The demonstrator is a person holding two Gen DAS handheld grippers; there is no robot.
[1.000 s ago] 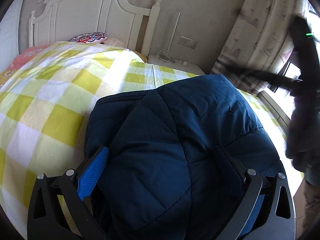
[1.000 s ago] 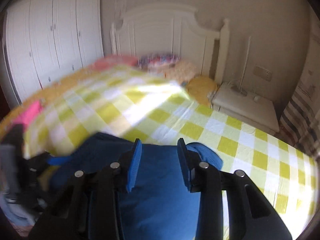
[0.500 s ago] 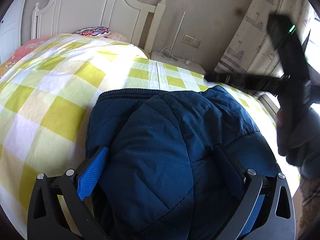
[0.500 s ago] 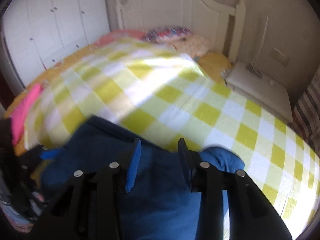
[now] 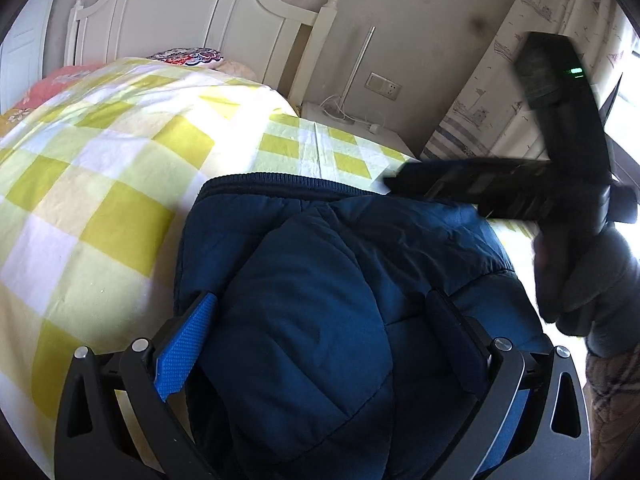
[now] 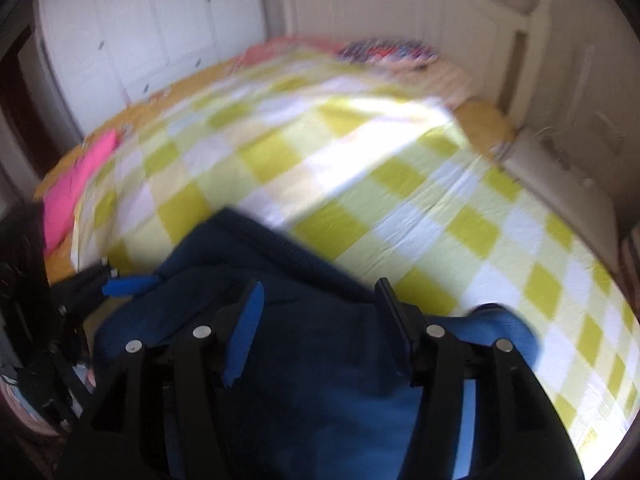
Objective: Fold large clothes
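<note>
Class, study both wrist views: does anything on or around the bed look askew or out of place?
The navy padded jacket lies bunched and lumpy on the checked bedspread, not flat. A pink item hangs at the bed's far edge. Otherwise nothing stands out.

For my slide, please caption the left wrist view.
Open left gripper straddling a folded navy quilted jacket on a yellow-checked bedspread.

- Daylight pours in from the window on my right, glaring white on the yellow-and-white checked bedsheet (image 5: 120, 184).
- My left view is sharp; its corners go black, lines bowing.
- My right view smears with motion blur; the white wardrobe (image 6: 152, 40) is soft.
</note>
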